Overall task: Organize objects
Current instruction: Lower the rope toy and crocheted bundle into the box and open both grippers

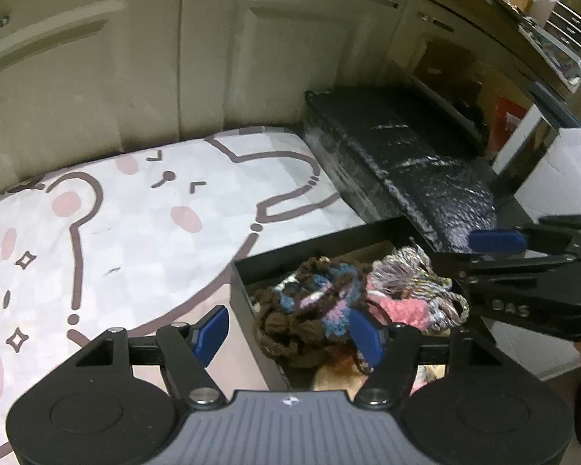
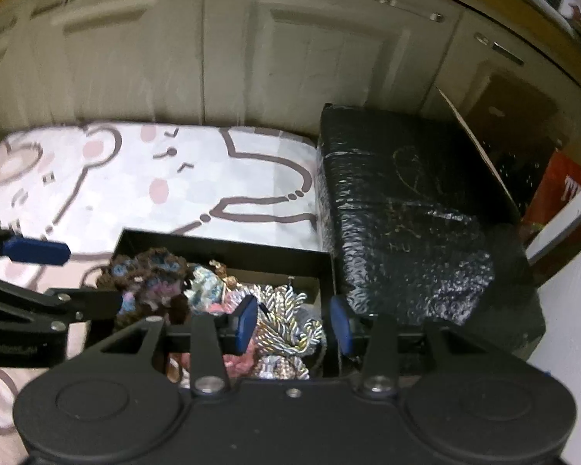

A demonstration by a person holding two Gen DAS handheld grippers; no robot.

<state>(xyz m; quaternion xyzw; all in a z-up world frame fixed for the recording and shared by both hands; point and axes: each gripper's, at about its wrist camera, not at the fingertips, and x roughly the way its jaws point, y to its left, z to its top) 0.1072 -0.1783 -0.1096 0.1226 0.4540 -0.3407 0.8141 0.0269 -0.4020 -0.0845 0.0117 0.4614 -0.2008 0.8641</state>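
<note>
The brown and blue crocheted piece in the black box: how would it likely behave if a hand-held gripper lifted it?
The brown and blue crocheted piece looks soft and loosely knotted, so it would probably sag and drape rather than hold shape. Its loose strands lie against the pink yarn and silver twisted cord, so neighbours might snag and come along. It is likely light.

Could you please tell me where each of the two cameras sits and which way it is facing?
Left wrist: on the left tool, angled down at the black box of yarn; the right tool enters from the right.
Right wrist: on the right tool, angled down over the box's right end; the left tool's finger shows at left.
Shared: box, cartoon mat, black wrapped case, cabinet doors.
</note>
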